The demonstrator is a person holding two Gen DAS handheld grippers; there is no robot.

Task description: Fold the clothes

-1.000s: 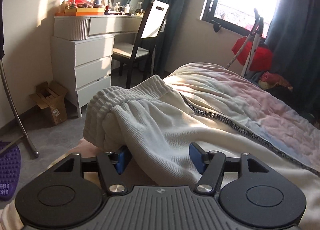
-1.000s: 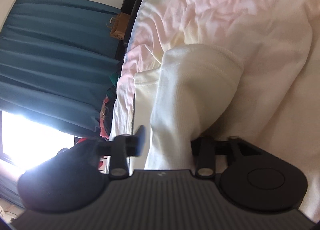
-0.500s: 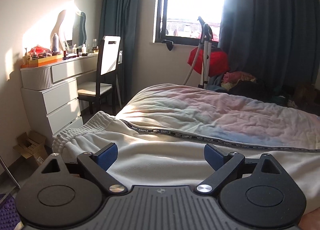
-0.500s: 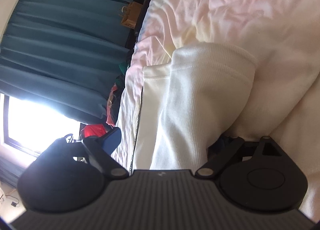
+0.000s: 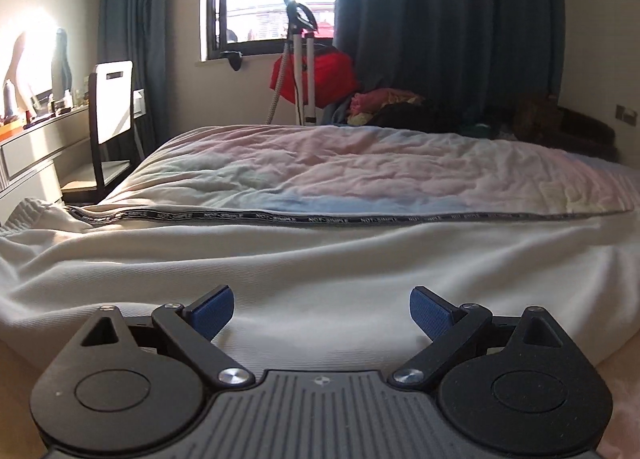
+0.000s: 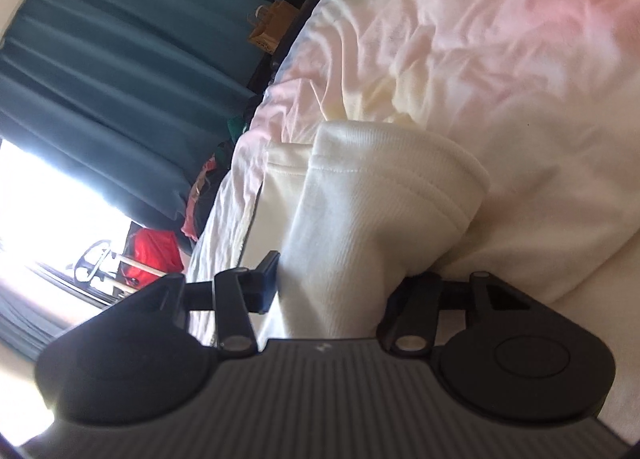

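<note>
White ribbed trousers point(image 5: 320, 259) lie lengthwise across the bed, a black lettered tape along their far edge and the waistband at the far left. My left gripper point(image 5: 322, 313) hovers low over the middle of the cloth, jaws wide open and nothing between the blue pads. In the right wrist view the trouser leg end point(image 6: 384, 199) with its stitched cuff is bunched up between the jaws of my right gripper point(image 6: 334, 287), which are closing. The left pad point(image 6: 269, 279) touches the cloth; the other pad is hidden under the fold.
The pastel quilt point(image 5: 360, 167) covers the bed beyond the trousers. A chair point(image 5: 110, 119) and dresser stand at the left. Under the window are a garment steamer point(image 5: 300, 59), a red bag and a heap of clothes. Dark curtains point(image 6: 100, 79) hang behind.
My left gripper let go of the waistband, opened wide and swept right along the trousers to their middle. My right gripper stayed put, opened around the leg end, then narrowed on it again.
</note>
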